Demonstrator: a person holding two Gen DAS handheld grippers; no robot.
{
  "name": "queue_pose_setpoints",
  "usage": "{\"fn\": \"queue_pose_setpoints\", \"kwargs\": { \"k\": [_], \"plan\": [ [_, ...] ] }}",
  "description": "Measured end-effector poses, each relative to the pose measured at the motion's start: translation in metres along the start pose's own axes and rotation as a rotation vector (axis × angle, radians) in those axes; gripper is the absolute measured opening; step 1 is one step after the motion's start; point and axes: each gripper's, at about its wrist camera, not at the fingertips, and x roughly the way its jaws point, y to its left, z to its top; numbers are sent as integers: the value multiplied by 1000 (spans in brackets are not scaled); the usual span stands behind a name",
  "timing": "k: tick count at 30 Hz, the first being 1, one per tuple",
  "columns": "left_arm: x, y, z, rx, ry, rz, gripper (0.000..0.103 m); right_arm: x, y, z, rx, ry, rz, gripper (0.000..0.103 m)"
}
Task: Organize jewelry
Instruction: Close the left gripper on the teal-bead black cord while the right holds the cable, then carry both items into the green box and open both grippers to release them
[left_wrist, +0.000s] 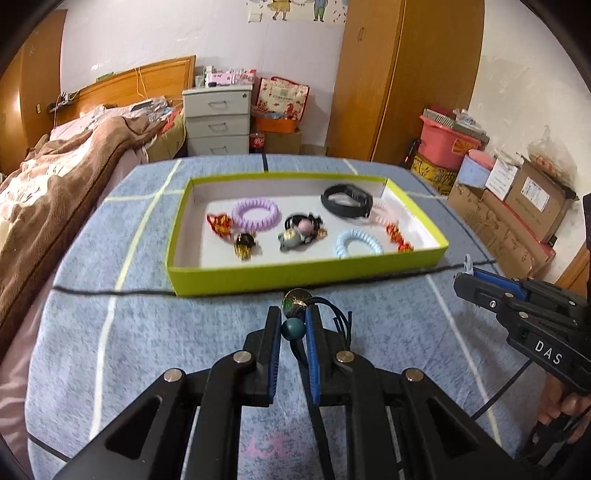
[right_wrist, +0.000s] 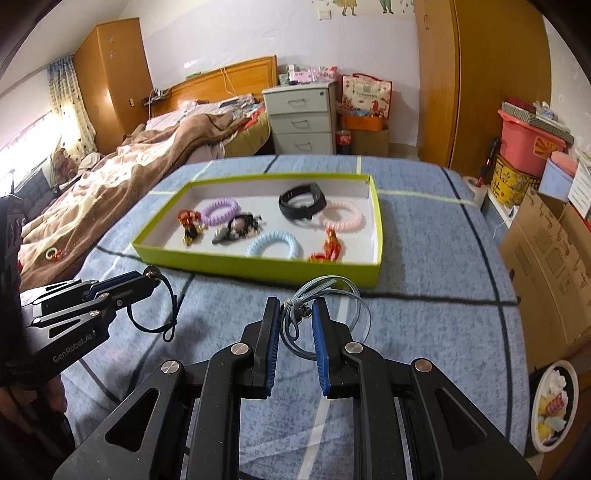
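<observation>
We hold two grippers over a blue cloth (left_wrist: 155, 332) with pale and dark lines, spread on a table beside a bed (left_wrist: 62, 166). Our left gripper (left_wrist: 293, 325) has its jaws drawn narrow on a dark hair tie (left_wrist: 293, 328): its teal bead sits pinched between the pads, a shiny round charm pokes out past the fingertips, and the dark cord loops hang off to the right side. In the right wrist view the same dark hair tie (right_wrist: 170, 306) dangles from that left gripper (right_wrist: 149, 277), clear of the cloth.

Our right gripper (right_wrist: 295, 317) is also narrow, closed on a pale blue cord tie (right_wrist: 325, 306) whose thin loops spill out to the right above the cloth.

Just beyond both grippers lies a shallow green tray (left_wrist: 295, 273) with a white floor. Inside it we see a purple coil band (left_wrist: 255, 214), a light blue coil band (left_wrist: 358, 247), a pink coil band (right_wrist: 341, 218), a black wristband (left_wrist: 347, 201), two red-and-gold ornaments, and a cluster of dark charm ties in the middle.
</observation>
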Motion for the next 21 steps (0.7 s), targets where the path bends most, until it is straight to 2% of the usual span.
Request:
{"fn": "queue_pose_setpoints", "kwargs": {
  "k": [2,9,13,21],
  "plan": [
    [-3,3,9,-9,-11,-23,14,-2,0,8,-8,-14,-3,18],
    [-2,12,45,-4,-59,-3,14,8,-4,30,-5,-27,-10,18],
    [10,19,61,-11,-53,-2,14,19,-9,41,8,-27,-1,18],
    [34,34,61,-36,-20,35,14,49,-7,61,-25,2,3,18]
  ]
}}
